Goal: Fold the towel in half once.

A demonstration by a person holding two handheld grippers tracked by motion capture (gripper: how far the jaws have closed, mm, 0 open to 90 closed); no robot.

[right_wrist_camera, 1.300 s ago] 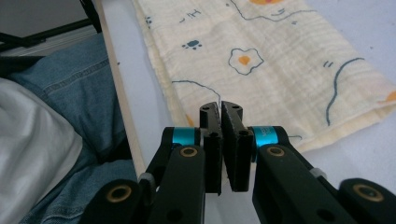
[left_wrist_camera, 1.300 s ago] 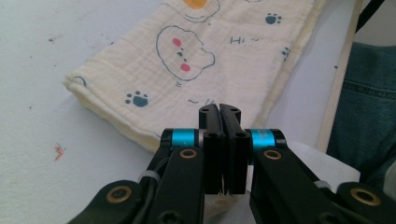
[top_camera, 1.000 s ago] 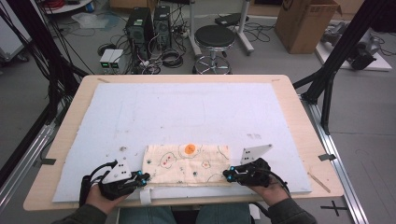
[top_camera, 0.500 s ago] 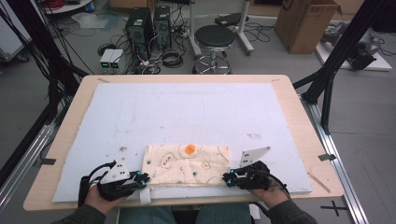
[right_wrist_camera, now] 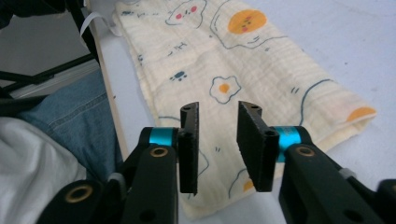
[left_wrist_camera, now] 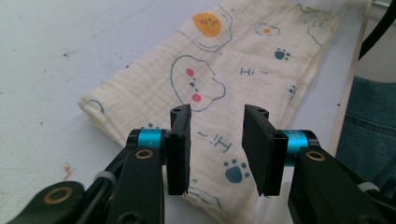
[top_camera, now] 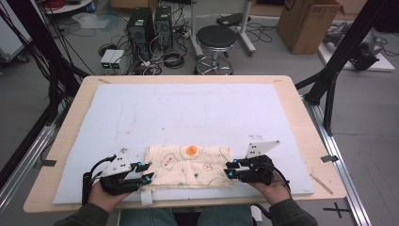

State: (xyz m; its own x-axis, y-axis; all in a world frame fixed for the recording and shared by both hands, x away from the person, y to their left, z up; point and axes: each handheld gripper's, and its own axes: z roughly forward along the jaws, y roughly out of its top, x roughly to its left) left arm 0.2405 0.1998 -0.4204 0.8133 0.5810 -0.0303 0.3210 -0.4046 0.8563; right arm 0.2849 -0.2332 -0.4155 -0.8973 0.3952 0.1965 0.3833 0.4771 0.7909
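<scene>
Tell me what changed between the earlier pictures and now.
Both grippers have just been opening. The left gripper and the right gripper now stand with jaws apart over the near corners of the folded cloth, pads clear of it, so the cloth looks let go. The hands stayed at the cloth's two ends, and the cloth lies folded in the same place on the white mat.

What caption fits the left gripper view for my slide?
Open left tongs, jaws just opening, above the near end of a folded cloth on the white mat.
</scene>
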